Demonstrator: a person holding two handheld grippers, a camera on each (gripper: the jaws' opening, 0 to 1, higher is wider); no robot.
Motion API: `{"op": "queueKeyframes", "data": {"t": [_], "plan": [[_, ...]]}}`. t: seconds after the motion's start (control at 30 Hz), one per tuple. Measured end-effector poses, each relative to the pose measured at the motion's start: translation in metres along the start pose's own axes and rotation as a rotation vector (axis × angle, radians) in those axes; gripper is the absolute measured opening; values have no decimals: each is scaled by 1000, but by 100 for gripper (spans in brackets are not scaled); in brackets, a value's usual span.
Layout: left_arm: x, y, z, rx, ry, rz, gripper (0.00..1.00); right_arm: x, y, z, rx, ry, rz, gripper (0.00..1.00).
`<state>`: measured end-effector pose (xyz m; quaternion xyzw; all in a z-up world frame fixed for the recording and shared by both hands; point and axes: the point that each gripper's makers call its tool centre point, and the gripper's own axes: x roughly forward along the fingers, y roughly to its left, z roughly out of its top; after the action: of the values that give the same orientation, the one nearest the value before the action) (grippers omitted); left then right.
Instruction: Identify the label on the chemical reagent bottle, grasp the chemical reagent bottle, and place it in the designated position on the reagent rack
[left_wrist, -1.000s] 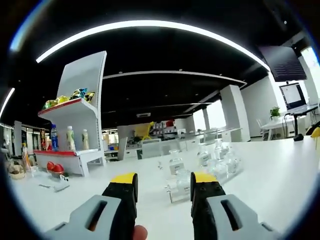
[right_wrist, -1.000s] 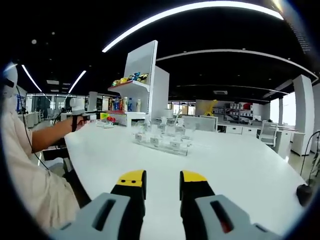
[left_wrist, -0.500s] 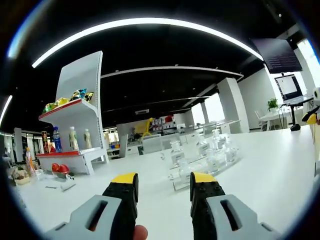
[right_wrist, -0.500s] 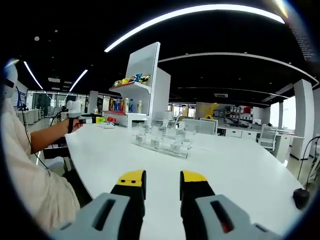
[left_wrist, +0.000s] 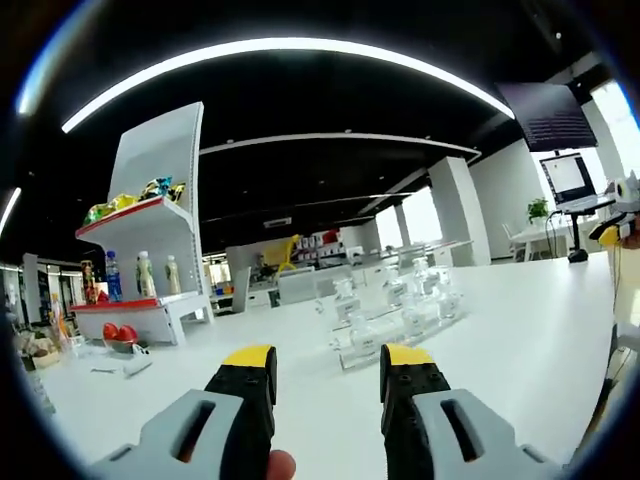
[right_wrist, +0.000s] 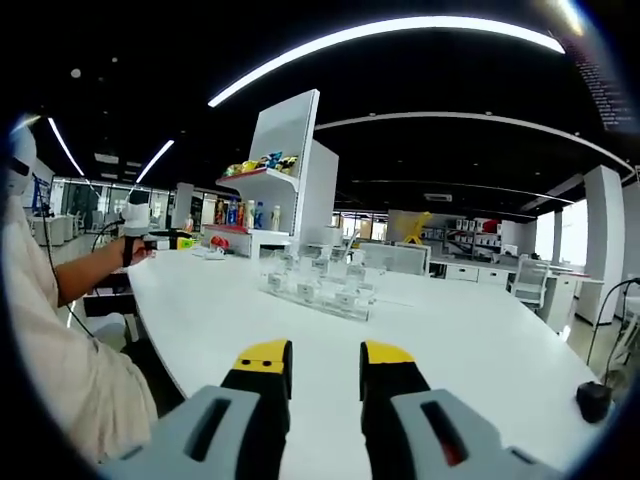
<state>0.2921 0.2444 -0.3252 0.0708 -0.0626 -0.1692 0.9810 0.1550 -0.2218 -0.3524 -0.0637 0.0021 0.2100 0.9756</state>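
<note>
A clear acrylic reagent rack (left_wrist: 385, 322) (right_wrist: 318, 290) stands on the white table (left_wrist: 520, 340) (right_wrist: 450, 330), holding several clear glass reagent bottles (left_wrist: 345, 301) (right_wrist: 352, 277) with white labels too small to read. My left gripper (left_wrist: 327, 365) hovers open above the table, well short of the rack, nothing between its yellow-tipped jaws. My right gripper (right_wrist: 326, 358) is open too, over the table on the rack's other side and far from it. In the right gripper view the left gripper (right_wrist: 160, 238) shows at far left in the person's outstretched hand.
A white display shelf (left_wrist: 150, 250) (right_wrist: 275, 190) with drink bottles and snack bags stands beyond the rack. The person's light sleeve (right_wrist: 40, 340) fills the left edge. A black mouse-like object (right_wrist: 593, 400) lies at the table's right. Desks and a monitor (left_wrist: 565, 175) stand behind.
Both views have shifted slightly with the hands; the rack sits a little more centred in the left gripper view. In the right gripper view the outstretched arm has moved left. Both grippers stay open.
</note>
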Motion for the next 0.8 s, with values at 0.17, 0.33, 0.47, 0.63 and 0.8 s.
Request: {"op": "queueKeyframes", "data": {"t": [0.17, 0.33, 0.47, 0.63, 0.8], "plan": [[-15, -6, 5, -4, -4, -30, 42, 0, -2, 1, 3, -7, -11, 27], [-31, -13, 8, 6, 0, -59, 42, 0, -10, 0, 2, -15, -26, 27], [-38, -11, 9, -4, -2, -61, 42, 1, -10, -1, 3, -12, -26, 27], [-49, -8, 9, -10, -9, -48, 42, 5, -8, -2, 1, -10, -16, 27], [-53, -7, 8, -13, -9, -44, 42, 8, -8, -2, -2, -5, -11, 27]]}}
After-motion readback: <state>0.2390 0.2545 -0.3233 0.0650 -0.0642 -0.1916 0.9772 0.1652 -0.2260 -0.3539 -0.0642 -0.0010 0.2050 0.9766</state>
